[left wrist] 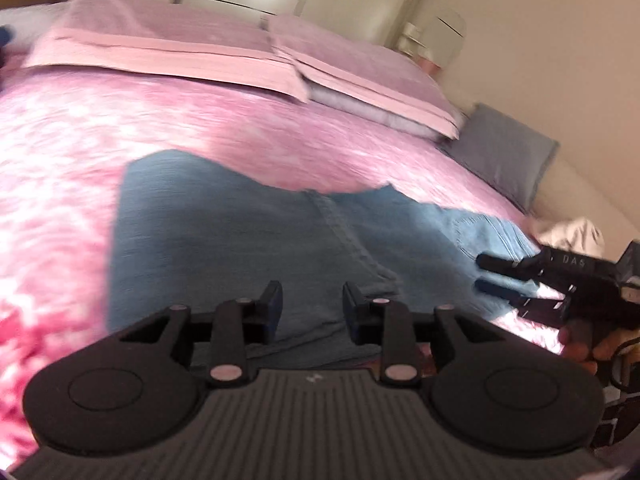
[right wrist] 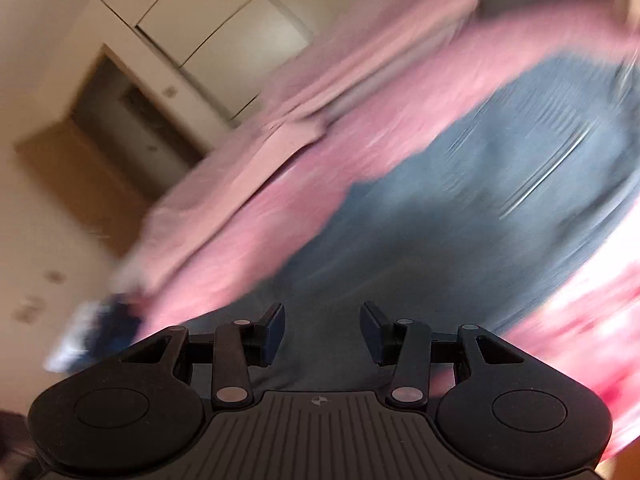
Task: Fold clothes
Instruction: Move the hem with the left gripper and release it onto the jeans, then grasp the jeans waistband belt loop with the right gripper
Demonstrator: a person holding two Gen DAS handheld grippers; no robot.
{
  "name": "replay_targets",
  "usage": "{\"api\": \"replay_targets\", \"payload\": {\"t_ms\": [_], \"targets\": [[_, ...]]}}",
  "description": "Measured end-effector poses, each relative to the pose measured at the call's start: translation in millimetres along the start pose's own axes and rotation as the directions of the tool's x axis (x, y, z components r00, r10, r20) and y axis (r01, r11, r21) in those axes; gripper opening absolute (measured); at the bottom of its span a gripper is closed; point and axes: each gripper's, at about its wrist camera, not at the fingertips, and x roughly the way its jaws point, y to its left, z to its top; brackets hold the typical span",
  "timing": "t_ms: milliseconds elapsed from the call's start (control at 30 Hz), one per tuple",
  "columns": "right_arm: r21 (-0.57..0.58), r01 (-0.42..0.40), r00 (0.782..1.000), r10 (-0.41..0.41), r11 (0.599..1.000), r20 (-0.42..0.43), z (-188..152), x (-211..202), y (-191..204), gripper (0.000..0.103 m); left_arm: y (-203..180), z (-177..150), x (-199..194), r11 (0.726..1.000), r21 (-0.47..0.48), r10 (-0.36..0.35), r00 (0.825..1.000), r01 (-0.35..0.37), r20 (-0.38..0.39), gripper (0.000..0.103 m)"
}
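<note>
A pair of light blue jeans lies folded and flat on the pink bedspread. My left gripper hovers over the near edge of the jeans, open, with nothing between its pads. My right gripper comes in from the right, held by a hand, its two fingers apart over the right end of the jeans. The right wrist view is blurred: it shows the right gripper open above the jeans, pads empty.
Two pink pillows lie at the head of the bed, with a grey cushion at the right edge. A white cloth sits beyond the right gripper. Dark and white clothes lie off the bed's left side. Pale wardrobes stand behind.
</note>
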Motion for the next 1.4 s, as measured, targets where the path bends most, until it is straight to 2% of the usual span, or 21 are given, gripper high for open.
{"api": "replay_targets", "payload": {"t_ms": [100,200,333,433,500,533,567,633,700,800,833,900,933,967,1067,1267,1400], "targets": [[0.113,-0.019,0.990,0.034,0.993,-0.136,-4.0,35.0,2.1,0.046,17.1,2.5,-4.1,0.999,-0.035,0.033,0.999,-0.032,0.011,0.025],[0.141,0.101,0.973,-0.068,0.985,-0.221,-5.6,61.7,6.6,0.045,34.3,4.2,-5.0,0.997,-0.060,0.058,0.998,-0.057,0.015,0.025],[0.226,0.141,0.966,-0.084,0.964,-0.245,-6.0,72.6,11.4,0.045,52.5,-1.9,-9.1,0.994,-0.090,0.061,0.998,-0.061,0.003,0.024],[0.277,0.148,0.975,-0.093,0.949,-0.203,-12.2,77.0,13.3,0.045,57.8,-4.4,-6.4,0.994,-0.098,0.053,0.999,-0.052,0.006,0.024],[0.258,0.141,0.981,-0.100,0.956,-0.163,-16.9,81.8,16.4,0.044,61.3,-5.5,-5.1,0.994,-0.104,0.046,0.999,-0.045,0.007,0.024],[0.227,0.133,0.985,-0.103,0.965,-0.139,-18.9,83.6,19.4,0.017,62.8,-5.6,-4.6,0.993,-0.106,0.043,0.999,-0.042,0.006,0.024],[0.194,0.126,0.988,-0.105,0.973,-0.115,-20.7,85.3,22.5,0.014,63.9,-5.0,-4.6,0.993,-0.108,0.040,0.999,-0.039,0.004,0.024],[0.093,0.070,0.998,-0.070,0.993,-0.008,-22.2,74.3,35.2,0.013,63.8,-3.3,-5.2,0.994,-0.105,0.029,1.000,-0.028,0.009,0.019],[-0.048,0.028,0.992,-0.022,0.998,0.123,-26.8,51.2,51.8,0.012,61.1,-0.9,-5.0,0.996,-0.094,0.010,1.000,-0.009,0.013,0.017],[-0.083,0.085,0.970,-0.064,0.993,0.235,-34.7,22.2,46.4,0.012,52.8,0.6,2.6,0.997,-0.072,-0.017,1.000,0.017,0.001,0.017],[-0.049,0.128,0.968,-0.114,0.991,0.223,-34.6,21.8,35.0,0.012,49.5,-0.2,7.5,0.998,-0.063,-0.016,1.000,0.015,-0.012,0.017],[0.071,0.189,0.974,-0.196,0.979,0.109,-36.3,34.4,1.9,0.012,45.9,-2.8,14.3,0.998,-0.056,-0.010,1.000,0.009,-0.029,0.017],[0.132,0.185,0.977,-0.197,0.974,0.078,-39.8,38.4,-12.8,0.012,44.5,-4.3,17.2,0.999,-0.054,-0.007,0.999,0.005,-0.035,0.017],[0.157,0.159,0.981,-0.174,0.975,0.089,-42.5,37.0,-19.9,0.012,43.2,-5.8,20.1,0.999,-0.052,-0.003,0.999,0.001,-0.042,0.017],[0.097,0.172,0.977,-0.183,0.980,0.114,-43.9,38.0,-9.4,0.012,45.0,-4.8,20.8,0.997,-0.074,-0.007,0.999,0.003,-0.051,0.017],[0.012,0.134,0.978,-0.134,0.991,0.160,-31.2,31.9,3.8,0.012,39.5,-3.6,17.9,0.998,-0.053,0.013,0.998,-0.016,-0.056,0.017],[0.096,0.146,0.981,-0.156,0.985,0.113,-35.3,32.7,-8.3,0.012,37.4,-3.4,17.3,0.999,-0.049,0.019,0.998,-0.022,-0.061,0.017]]}}
